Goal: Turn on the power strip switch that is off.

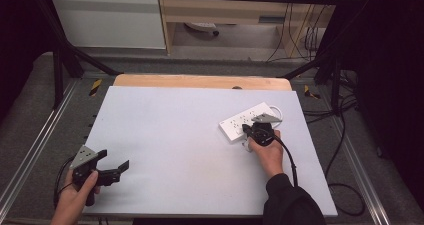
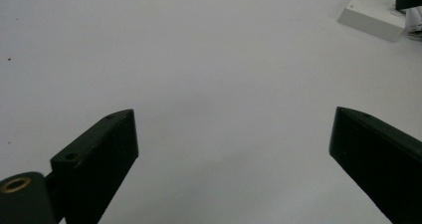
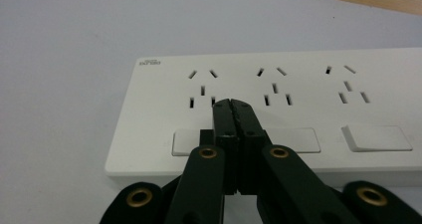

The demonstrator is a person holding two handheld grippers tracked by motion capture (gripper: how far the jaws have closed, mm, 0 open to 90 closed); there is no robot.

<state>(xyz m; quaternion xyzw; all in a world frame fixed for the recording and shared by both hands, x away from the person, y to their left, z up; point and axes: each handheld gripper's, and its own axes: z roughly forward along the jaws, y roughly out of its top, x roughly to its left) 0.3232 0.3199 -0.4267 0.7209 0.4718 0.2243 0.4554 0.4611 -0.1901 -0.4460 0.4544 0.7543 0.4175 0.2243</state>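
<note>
Jaws of the right gripper (image 3: 233,103) are pressed together with nothing between them, their tips over the top face of a white power strip (image 3: 298,92), just above the row of rocker switches and beside the lowest slots of the leftmost socket group; whether the tips touch the plastic cannot be told. The leftmost switch (image 3: 183,143) is partly hidden behind the black jaws, and the rightmost switch (image 3: 376,138) lies clear of them. In the high view the power strip (image 1: 239,121) lies at an angle on the right half of the white tabletop (image 1: 170,130), toward the far edge, with its white cord curling off its far end. The right gripper (image 1: 248,130) meets the strip's near long side, held by the person's right hand (image 1: 267,152), whose dark sleeve enters from the bottom edge. The left gripper (image 1: 116,164) is well apart from the strip, near the front left corner of the table, held in the left hand (image 1: 75,195), its jaws spread wide and holding nothing. In the left gripper view the left gripper (image 2: 234,119) frames bare table surface, and a corner of the power strip (image 2: 373,12) shows at the upper right, far off.
</note>
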